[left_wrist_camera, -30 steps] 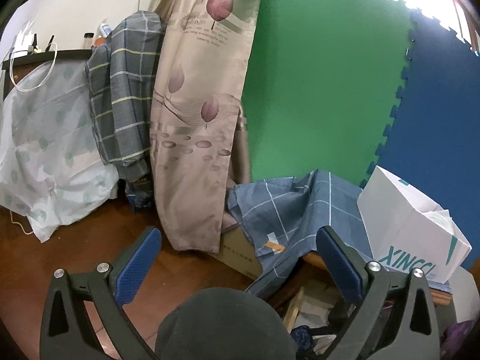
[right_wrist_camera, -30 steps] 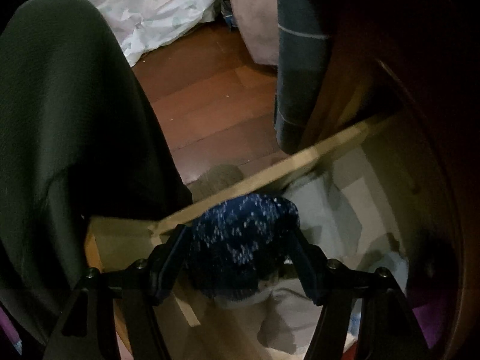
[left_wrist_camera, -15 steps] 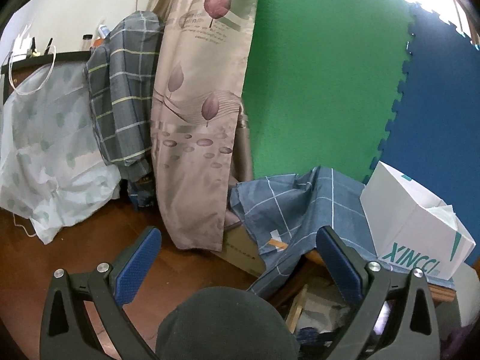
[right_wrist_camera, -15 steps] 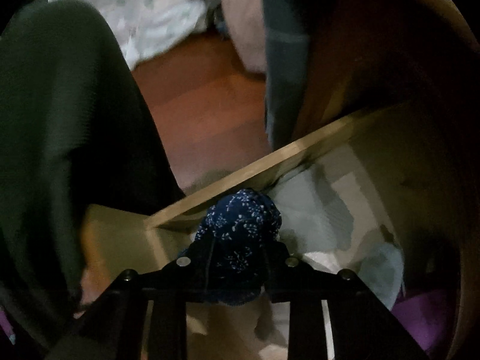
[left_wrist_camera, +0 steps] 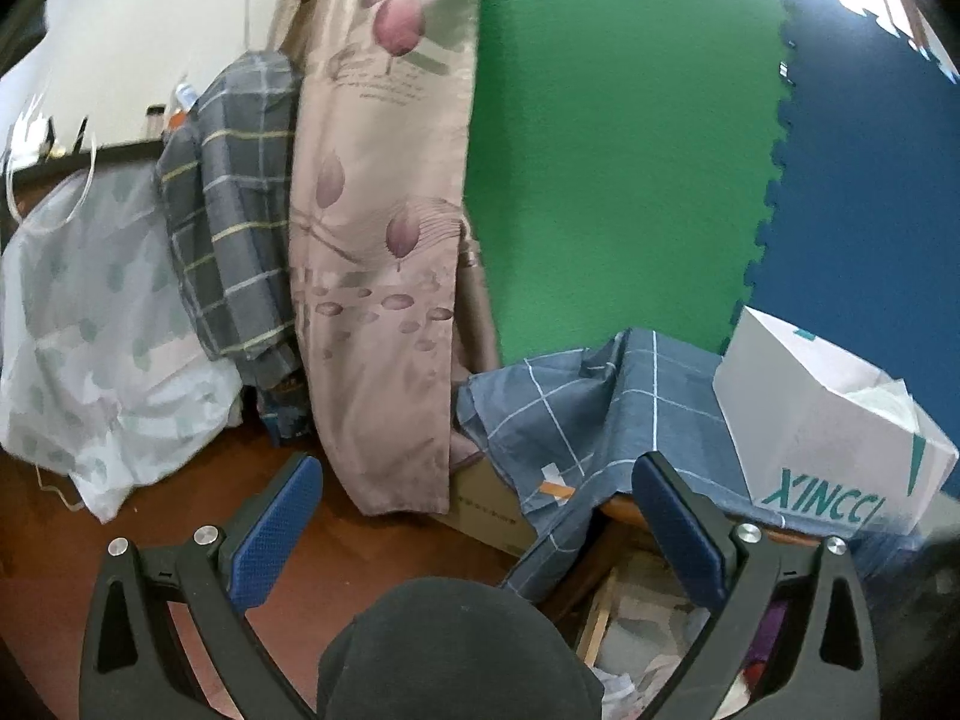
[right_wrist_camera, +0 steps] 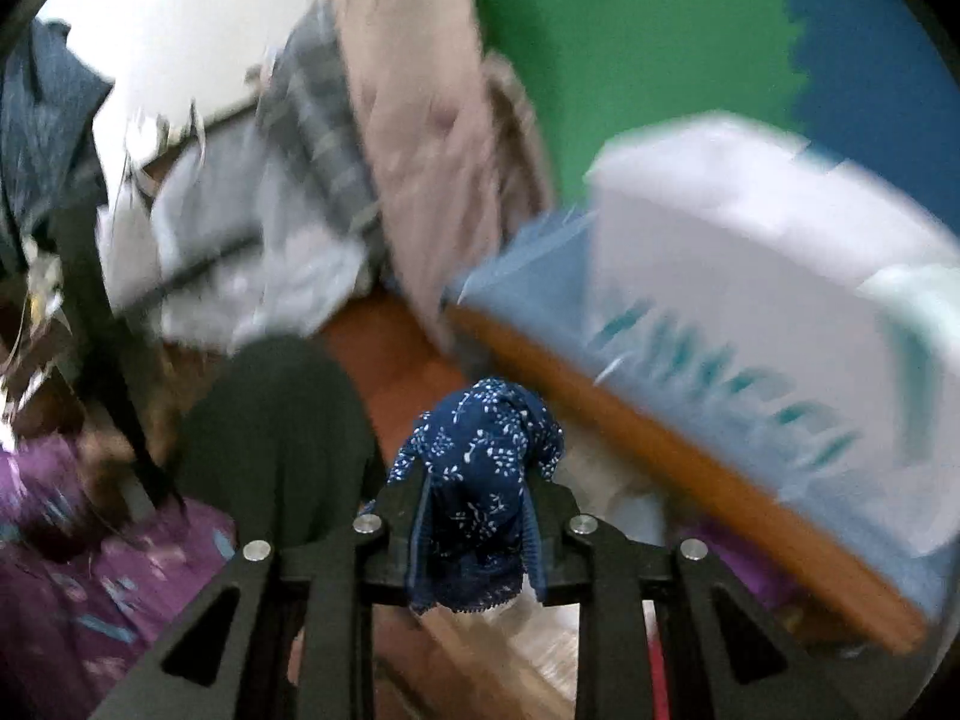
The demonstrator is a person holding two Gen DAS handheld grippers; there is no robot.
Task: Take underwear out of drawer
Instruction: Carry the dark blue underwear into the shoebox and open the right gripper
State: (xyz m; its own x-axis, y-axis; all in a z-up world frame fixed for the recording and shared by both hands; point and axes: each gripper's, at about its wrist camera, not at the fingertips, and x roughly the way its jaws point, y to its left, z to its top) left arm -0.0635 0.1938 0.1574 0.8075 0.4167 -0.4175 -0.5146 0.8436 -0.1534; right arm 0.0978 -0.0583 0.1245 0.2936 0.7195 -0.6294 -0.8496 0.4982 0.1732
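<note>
My right gripper (right_wrist_camera: 477, 492) is shut on dark blue underwear (right_wrist_camera: 480, 450) with small white flowers and lace trim, held up in the air level with the wooden table edge (right_wrist_camera: 660, 420). The right wrist view is motion-blurred. My left gripper (left_wrist_camera: 477, 504) is open and empty, with blue pads (left_wrist_camera: 276, 522), held above a black-clad knee (left_wrist_camera: 456, 648). The open wooden drawer (left_wrist_camera: 600, 612) shows at the lower right of the left wrist view, with pale clothes inside.
A white box with teal lettering (left_wrist_camera: 828, 420) stands on a blue checked cloth (left_wrist_camera: 600, 408) over the table. A floral curtain (left_wrist_camera: 378, 240), a plaid garment (left_wrist_camera: 234, 210) and a white bag (left_wrist_camera: 90, 348) stand behind. Purple fabric (right_wrist_camera: 90, 588) lies at the left.
My right gripper closed on the blue underwear in the drawer and lifted it up and out, swinging the view upward. My left gripper barely moved.
</note>
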